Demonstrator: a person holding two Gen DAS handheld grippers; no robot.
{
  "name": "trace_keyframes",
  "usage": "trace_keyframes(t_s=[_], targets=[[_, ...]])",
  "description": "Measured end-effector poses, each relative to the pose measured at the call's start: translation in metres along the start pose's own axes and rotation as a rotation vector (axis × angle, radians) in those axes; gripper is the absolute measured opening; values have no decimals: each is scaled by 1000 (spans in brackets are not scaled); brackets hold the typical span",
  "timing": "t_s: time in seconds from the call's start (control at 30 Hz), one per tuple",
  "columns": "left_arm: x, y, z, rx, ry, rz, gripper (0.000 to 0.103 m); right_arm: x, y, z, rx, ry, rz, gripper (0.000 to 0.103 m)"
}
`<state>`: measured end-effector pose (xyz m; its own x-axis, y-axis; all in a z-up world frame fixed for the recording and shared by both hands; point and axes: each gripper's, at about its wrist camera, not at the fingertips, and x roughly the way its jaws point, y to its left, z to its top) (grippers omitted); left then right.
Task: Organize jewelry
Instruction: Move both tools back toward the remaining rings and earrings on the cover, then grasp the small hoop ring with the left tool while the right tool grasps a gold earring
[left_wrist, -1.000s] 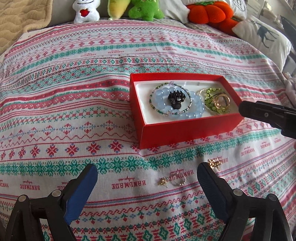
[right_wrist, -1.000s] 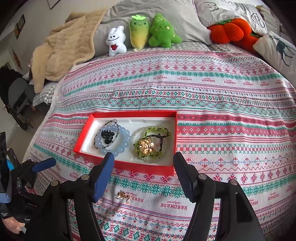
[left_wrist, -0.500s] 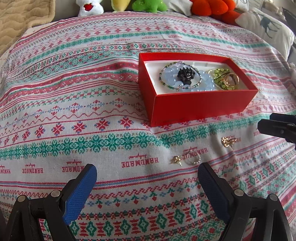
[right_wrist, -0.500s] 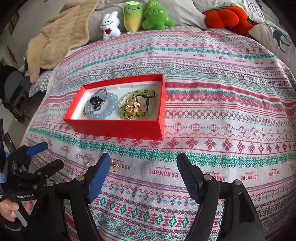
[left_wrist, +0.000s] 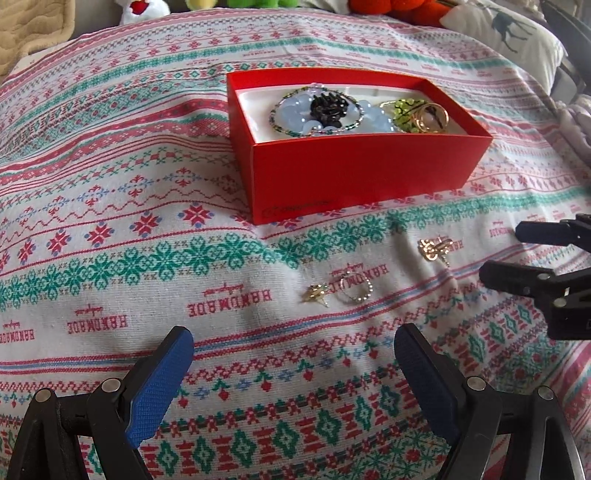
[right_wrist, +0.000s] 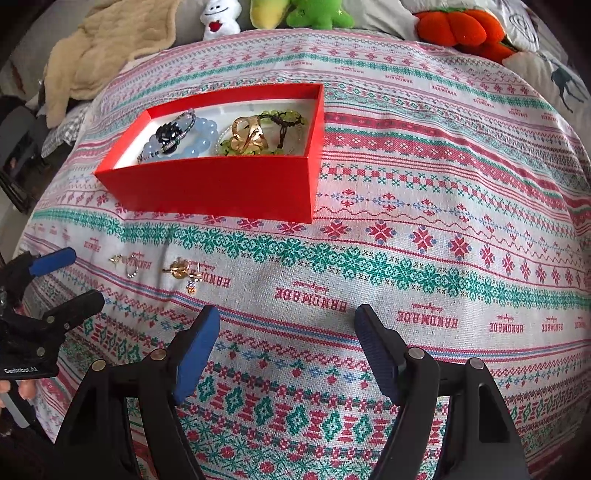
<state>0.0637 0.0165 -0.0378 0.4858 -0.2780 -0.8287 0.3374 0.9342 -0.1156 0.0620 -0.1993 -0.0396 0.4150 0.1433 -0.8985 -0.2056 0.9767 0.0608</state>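
Note:
A red box (left_wrist: 362, 177) sits on the patterned bedspread and holds a pale blue bead bracelet (left_wrist: 295, 114), a black hair claw (left_wrist: 328, 107), green beads (left_wrist: 402, 110) and gold rings (left_wrist: 430, 118). It also shows in the right wrist view (right_wrist: 221, 184). In front of it lie a small gold earring (left_wrist: 316, 293), a silver ring (left_wrist: 356, 288) and a gold bow earring (left_wrist: 434, 249); the bow earring also shows in the right wrist view (right_wrist: 181, 269). My left gripper (left_wrist: 293, 373) is open and empty, close before the loose pieces. My right gripper (right_wrist: 286, 350) is open and empty, to their right.
Plush toys (right_wrist: 218, 18) and an orange plush (right_wrist: 458, 27) line the far edge of the bed. A beige blanket (right_wrist: 103, 48) lies at the far left, a deer-print pillow (left_wrist: 506, 33) at the far right. The bedspread (right_wrist: 443, 184) stretches right of the box.
Both grippers have lowered and moved closer to the bedspread; the box and loose pieces look larger and nearer. Both stay open and empty.

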Motion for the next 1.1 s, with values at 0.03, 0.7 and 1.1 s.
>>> trace_keyframes(t_s=[0.03, 0.7, 1.1], targets=[[0, -2, 0, 8, -4, -4, 89, 1, 3, -2, -19, -2, -12, 84], [17, -27, 14, 44, 33, -98, 36, 2, 12, 0, -76, -15, -27, 87], [27, -35, 20, 89, 1, -51, 15, -7, 27, 4, -96, -65, 35, 78]])
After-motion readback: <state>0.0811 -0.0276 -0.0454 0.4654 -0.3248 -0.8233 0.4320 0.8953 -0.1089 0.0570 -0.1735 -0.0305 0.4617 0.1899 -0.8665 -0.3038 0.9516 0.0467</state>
